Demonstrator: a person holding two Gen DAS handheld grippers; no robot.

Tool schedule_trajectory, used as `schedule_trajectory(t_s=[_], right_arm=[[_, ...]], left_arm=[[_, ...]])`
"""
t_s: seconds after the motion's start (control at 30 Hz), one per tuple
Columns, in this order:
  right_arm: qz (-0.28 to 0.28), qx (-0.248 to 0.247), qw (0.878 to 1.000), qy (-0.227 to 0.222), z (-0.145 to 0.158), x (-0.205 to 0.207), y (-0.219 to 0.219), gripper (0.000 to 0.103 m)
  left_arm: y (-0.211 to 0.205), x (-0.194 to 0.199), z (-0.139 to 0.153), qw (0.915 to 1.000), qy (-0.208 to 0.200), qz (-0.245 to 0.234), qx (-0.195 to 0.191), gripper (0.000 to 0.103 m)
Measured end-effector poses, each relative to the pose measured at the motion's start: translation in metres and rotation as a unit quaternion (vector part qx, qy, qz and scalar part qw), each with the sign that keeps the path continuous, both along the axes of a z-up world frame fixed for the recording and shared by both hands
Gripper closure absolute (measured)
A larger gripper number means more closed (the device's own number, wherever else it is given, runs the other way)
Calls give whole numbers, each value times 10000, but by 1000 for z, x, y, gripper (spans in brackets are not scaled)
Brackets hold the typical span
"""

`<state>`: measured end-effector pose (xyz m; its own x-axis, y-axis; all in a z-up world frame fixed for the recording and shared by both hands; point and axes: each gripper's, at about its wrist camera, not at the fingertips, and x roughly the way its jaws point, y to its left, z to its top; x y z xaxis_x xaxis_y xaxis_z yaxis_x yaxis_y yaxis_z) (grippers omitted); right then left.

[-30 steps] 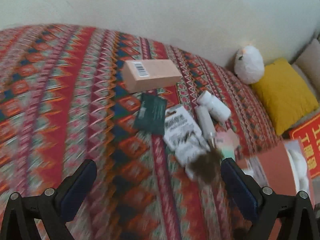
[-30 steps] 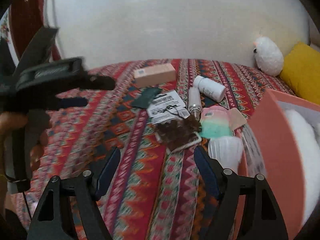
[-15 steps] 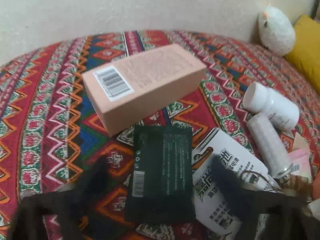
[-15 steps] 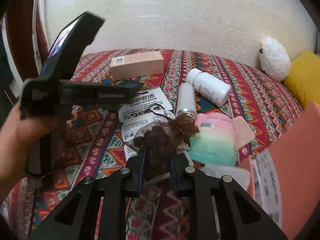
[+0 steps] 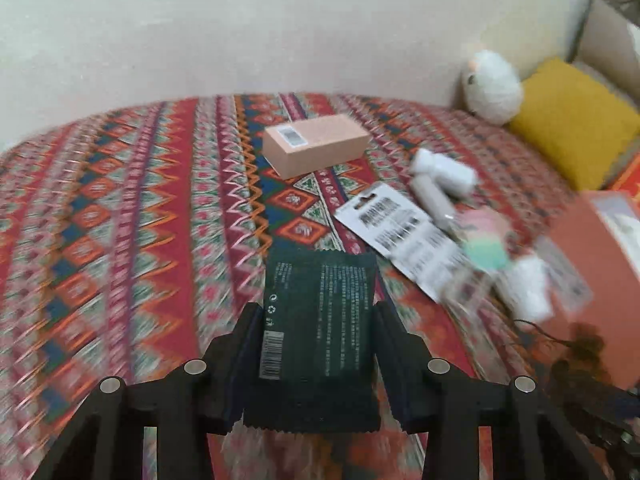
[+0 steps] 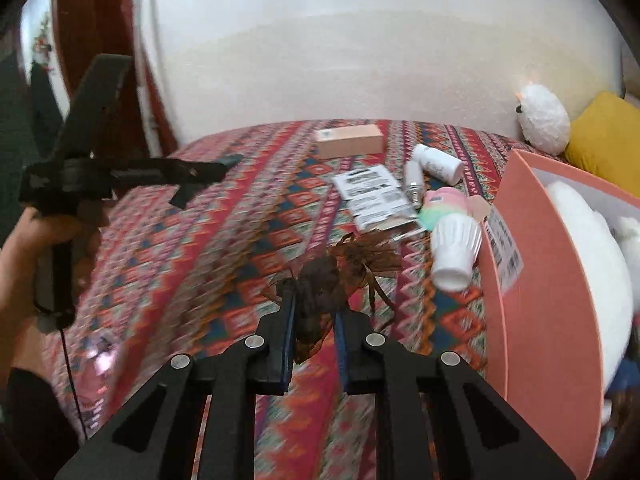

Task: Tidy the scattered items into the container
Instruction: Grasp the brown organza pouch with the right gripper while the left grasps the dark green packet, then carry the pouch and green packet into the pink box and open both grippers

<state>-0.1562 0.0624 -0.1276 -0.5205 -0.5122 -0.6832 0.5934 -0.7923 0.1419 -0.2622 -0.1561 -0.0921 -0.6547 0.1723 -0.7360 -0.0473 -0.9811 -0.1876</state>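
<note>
My left gripper (image 5: pixel 316 312) is shut on a dark green sachet (image 5: pixel 320 312), lifted off the patterned bedspread (image 5: pixel 120 240). My right gripper (image 6: pixel 314 308) is shut on a brown mesh pouch (image 6: pixel 324 284) with a bow and trailing strings, also raised. Scattered on the bedspread lie a peach carton (image 5: pixel 316 150), a white printed card (image 5: pixel 400 232), a white bottle (image 6: pixel 438 164), a slim tube (image 6: pixel 412 180), a pink and green item (image 6: pixel 442 204) and a white ribbed cup (image 6: pixel 456 248). The salmon pink box (image 6: pixel 536 300) stands open at the right with white stuffing inside.
A white plush toy (image 5: pixel 492 88) and a yellow cushion (image 5: pixel 572 120) sit against the wall at the back right. In the right wrist view a hand (image 6: pixel 24 248) holds the left gripper's handle at the left. A dark wooden frame (image 6: pixel 96 20) stands at the far left.
My left gripper has closed on the green sachet and pulled back with it. My right gripper, closed on the mesh pouch, has lifted it and drawn it away from the pile.
</note>
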Motion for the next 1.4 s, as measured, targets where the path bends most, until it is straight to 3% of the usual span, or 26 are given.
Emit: schedule_trajectory(t_s=[0.17,0.33,0.6,0.8,1.03,1.2,1.4], right_arm=[[200,-165,9996,110,23,61,10,86],[309,-247,9990,199,42,118,29,86],[-16,-383,9988,296,68,192,94,86],[-626,-480,9962,363,86,217,156,86],[-1246,-534,9881,732,111,226,218,86],[-1568,-638,9819,848,121,205,254,86],[-1756,-617,9783,909,125,155,274,86]], left_arm=[[-16,89,41,9996,269,23,82,55],[-3,157,48,9988,335,-17,344,55],[95,228,36,9931,214,-866,762,55],[170,240,47,9818,249,-1712,780,55],[225,231,74,9708,411,-2247,730,55],[262,206,91,9637,517,-2527,687,55],[299,156,106,9615,647,-2600,611,55]])
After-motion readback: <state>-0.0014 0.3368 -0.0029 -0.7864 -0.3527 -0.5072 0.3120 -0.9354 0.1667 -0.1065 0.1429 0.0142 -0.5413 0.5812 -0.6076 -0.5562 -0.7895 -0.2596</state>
